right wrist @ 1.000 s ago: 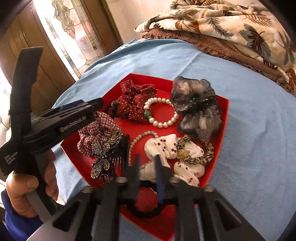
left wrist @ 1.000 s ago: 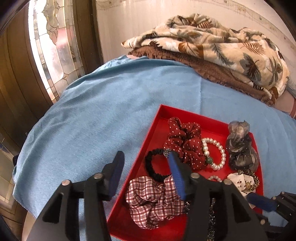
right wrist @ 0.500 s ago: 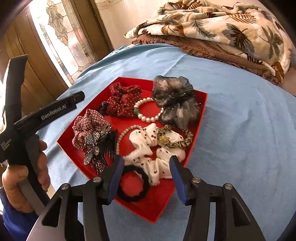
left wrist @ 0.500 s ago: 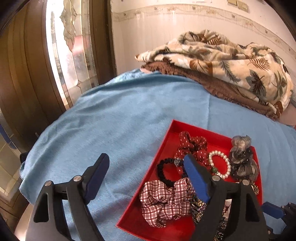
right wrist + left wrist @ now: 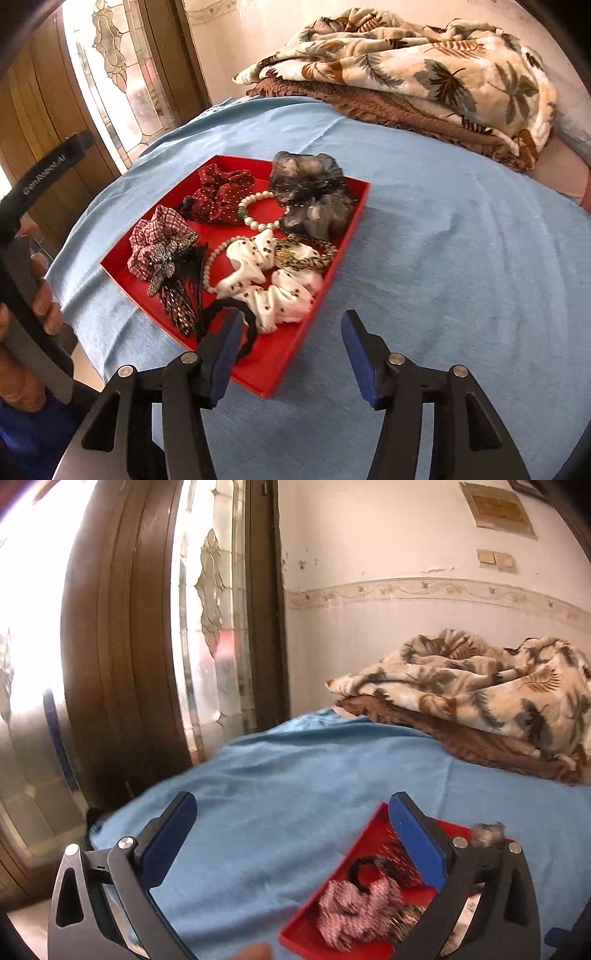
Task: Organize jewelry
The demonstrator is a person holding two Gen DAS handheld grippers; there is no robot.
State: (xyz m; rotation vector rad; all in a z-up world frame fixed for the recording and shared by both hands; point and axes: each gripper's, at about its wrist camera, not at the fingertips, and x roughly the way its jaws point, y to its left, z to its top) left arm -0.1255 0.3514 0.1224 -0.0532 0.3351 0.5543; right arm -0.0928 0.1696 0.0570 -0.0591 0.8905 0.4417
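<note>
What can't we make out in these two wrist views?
- Left wrist view: the red tray and plaid scrunchie are motion-blurred; the left hand-held gripper's right finger covers the tray's middle, and the frame edge cuts its near side.
- Right wrist view: the right hand-held gripper's left finger hides part of the black hair tie.
- Right wrist view: the left hand-held gripper is cut off; its jaws are out of frame.

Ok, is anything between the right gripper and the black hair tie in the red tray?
Nothing visible does. The right gripper hangs open just above the near corner of the red tray, and the black hair tie lies right by its left finger. The white scrunchie lies beside the tie, not over it.
</note>
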